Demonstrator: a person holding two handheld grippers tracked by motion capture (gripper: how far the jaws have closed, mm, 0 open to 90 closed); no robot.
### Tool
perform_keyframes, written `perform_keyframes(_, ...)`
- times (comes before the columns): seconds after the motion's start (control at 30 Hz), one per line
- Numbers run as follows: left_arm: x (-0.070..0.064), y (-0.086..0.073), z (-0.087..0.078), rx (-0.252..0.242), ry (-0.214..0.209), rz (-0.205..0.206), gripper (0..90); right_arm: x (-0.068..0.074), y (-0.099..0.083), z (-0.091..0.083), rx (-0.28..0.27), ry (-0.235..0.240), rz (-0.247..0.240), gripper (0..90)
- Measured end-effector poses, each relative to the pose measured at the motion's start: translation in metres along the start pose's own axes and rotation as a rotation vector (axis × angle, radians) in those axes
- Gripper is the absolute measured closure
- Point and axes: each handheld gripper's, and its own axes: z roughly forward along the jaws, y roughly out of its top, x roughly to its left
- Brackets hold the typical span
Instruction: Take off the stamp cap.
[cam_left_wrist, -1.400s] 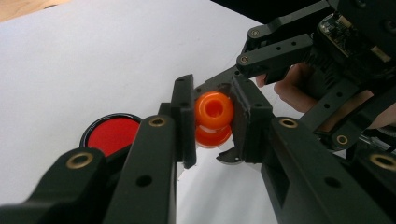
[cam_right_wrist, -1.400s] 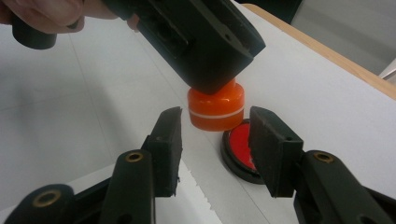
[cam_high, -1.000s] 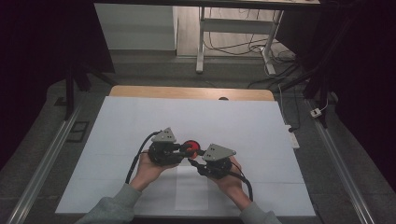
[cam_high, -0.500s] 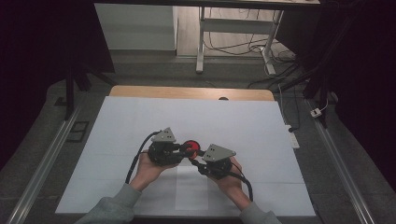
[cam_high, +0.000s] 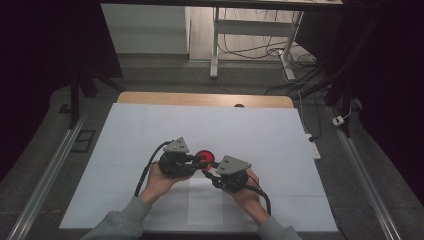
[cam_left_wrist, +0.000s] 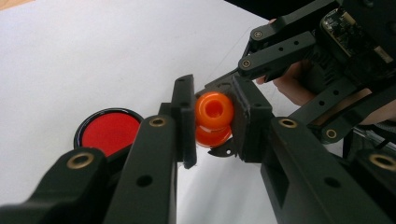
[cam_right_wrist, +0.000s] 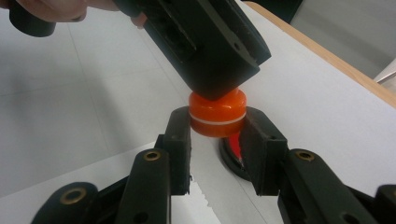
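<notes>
left gripper: clamped on upper half of orange piece, above table
right gripper: clamped on lower half of same piece
red disc: flat on white table, just beside piece
room: bare surface on all sides; wooden far edge well apart

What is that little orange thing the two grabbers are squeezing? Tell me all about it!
The orange piece looks like two shiny, rounded plastic rings stacked together, with a pale seam between them and a hole on top. The left gripper pinches the upper ring, the right gripper the lower one, holding it above the table near a red disc.
</notes>
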Motion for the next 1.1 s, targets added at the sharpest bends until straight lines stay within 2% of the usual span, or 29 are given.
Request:
perform_keyframes(0.47, -0.0006, -0.0003, -0.0006, -0.010, 0.005, -0.001, 72.3, 0.0030, -0.0005, -0.0007, -0.008, -0.026, -0.009, 64.8)
perform_keyframes(1.1, 0.0006, -0.0016, -0.0011, -0.019, -0.009, -0.009, 72.4, 0.0019, -0.0029, -0.0014, -0.023, -0.010, 0.005, 64.9)
